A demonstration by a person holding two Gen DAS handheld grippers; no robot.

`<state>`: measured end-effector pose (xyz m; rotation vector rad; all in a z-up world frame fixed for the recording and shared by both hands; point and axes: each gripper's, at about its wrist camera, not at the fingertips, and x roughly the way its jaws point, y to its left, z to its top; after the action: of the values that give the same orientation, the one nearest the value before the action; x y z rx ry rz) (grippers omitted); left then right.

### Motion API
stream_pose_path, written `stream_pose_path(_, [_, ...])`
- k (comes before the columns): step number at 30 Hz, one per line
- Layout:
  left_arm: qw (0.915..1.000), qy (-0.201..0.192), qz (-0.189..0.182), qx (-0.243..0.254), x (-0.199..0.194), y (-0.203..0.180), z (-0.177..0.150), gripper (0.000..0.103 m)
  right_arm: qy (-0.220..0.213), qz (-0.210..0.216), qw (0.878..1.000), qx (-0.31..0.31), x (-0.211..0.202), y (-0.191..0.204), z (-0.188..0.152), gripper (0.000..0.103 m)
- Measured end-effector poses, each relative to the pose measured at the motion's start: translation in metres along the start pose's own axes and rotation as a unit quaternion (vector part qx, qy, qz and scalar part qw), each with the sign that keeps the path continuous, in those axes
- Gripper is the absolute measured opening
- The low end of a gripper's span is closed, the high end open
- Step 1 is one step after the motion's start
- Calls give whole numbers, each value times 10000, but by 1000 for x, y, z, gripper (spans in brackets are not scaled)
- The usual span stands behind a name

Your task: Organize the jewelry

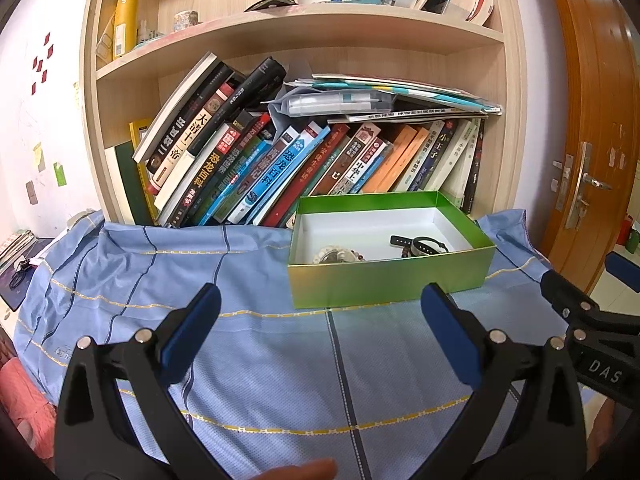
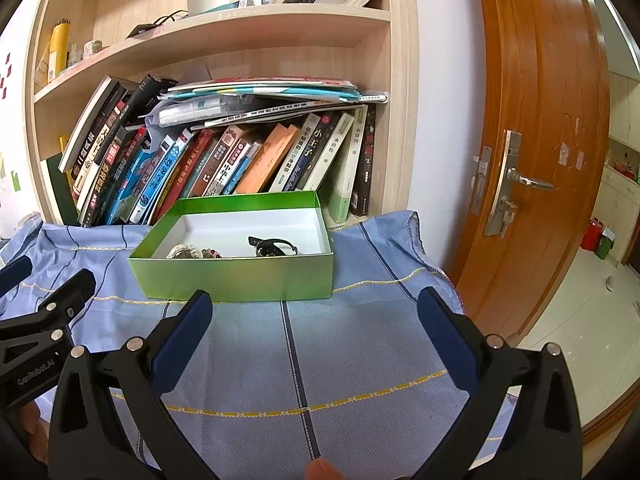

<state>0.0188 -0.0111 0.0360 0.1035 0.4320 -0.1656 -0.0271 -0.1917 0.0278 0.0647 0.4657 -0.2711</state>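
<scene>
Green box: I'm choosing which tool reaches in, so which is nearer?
Right, slightly, as a judgement. The right tool faces the green box nearly head-on; the left tool sits off toward its left corner. Both are open, short of it.

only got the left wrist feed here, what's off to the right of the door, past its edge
Observer: A tiled floor runs into another room.
Operator: anything standing out there
Observer: Red and green containers sit on the floor near the far wall.
Operator: and the right gripper, i just see a bit of it
Observer: The right gripper is open and empty, over the blue cloth, short of the green box.
</scene>
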Motion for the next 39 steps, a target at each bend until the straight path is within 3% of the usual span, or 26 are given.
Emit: stream_pose_path(39, [10000,-29,79,32,-6,4,0,99,-38,6,10000,26,-9,5,1,100])
